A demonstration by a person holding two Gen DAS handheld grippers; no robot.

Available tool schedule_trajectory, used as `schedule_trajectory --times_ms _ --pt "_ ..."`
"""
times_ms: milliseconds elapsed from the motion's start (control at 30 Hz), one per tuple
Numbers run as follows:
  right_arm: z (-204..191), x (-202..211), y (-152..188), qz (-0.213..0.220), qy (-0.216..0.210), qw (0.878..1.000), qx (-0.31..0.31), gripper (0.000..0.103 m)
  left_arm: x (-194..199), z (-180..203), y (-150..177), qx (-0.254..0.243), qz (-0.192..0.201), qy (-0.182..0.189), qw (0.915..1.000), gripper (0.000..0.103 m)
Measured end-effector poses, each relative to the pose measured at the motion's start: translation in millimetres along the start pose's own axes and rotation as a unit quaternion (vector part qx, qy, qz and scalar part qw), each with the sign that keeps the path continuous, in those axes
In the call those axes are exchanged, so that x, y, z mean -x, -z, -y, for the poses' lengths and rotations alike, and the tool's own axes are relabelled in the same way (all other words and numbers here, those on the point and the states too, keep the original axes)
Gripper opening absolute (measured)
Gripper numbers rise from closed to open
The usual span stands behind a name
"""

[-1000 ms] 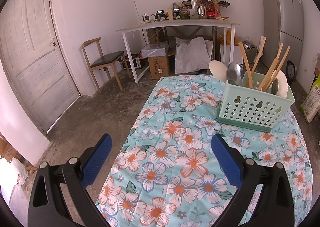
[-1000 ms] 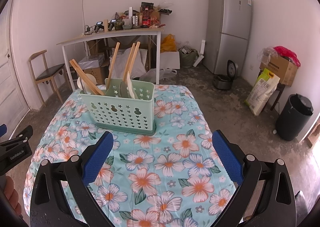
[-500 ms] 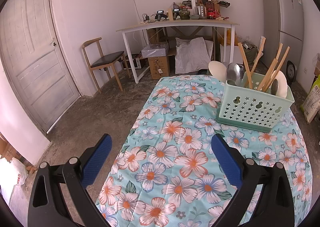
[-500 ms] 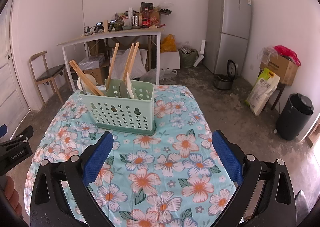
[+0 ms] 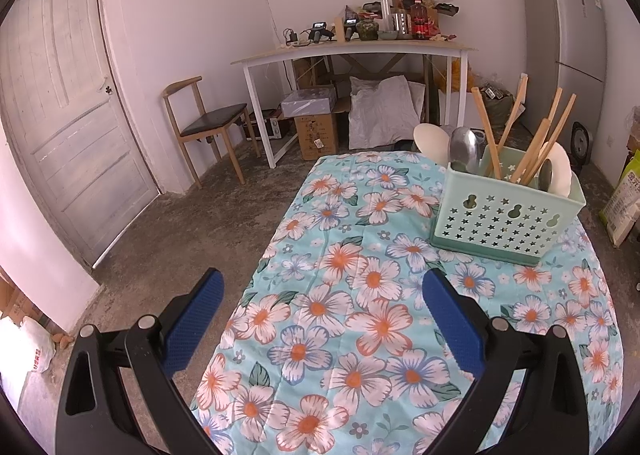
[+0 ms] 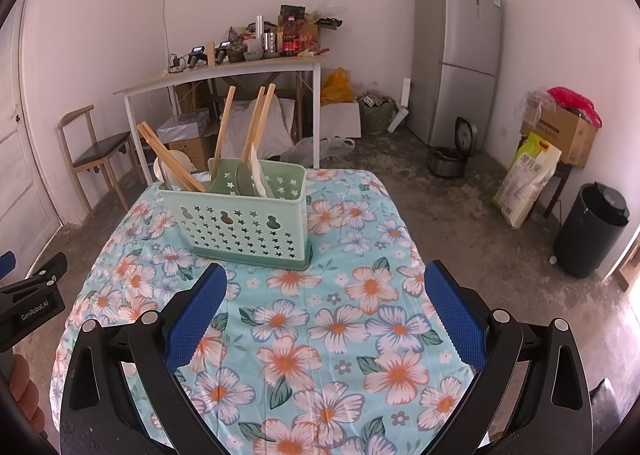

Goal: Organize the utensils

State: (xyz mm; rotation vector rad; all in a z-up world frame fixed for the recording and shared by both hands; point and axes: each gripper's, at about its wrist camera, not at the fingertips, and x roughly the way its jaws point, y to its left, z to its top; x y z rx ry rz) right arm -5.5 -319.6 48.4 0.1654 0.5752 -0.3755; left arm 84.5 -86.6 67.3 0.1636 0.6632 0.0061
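A mint green utensil basket [image 5: 508, 215] with star holes stands on the floral tablecloth [image 5: 340, 315], far right in the left wrist view and left of centre in the right wrist view [image 6: 240, 227]. It holds wooden chopsticks [image 5: 486, 131], a metal spoon [image 5: 464, 147] and white spoons [image 5: 558, 171]. My left gripper [image 5: 320, 311] is open and empty above the table's near left part. My right gripper [image 6: 324, 303] is open and empty, a short way in front of the basket. The left gripper's body shows at the left edge of the right wrist view [image 6: 28, 303].
Beyond the table stand a white desk [image 6: 224, 73] loaded with clutter, a wooden chair [image 5: 204, 123], a grey fridge [image 6: 456, 55], a black bin [image 6: 592, 231], boxes and bags. A white door [image 5: 68, 107] is at the left.
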Motion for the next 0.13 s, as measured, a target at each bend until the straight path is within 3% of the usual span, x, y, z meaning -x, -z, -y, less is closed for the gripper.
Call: schedule_trajectory --times_ms 133 --pt "1.6 0.0 0.7 0.001 -0.002 1.0 -0.003 0.095 2.2 4.6 0.5 0.002 0.001 0.01 1.0 0.097"
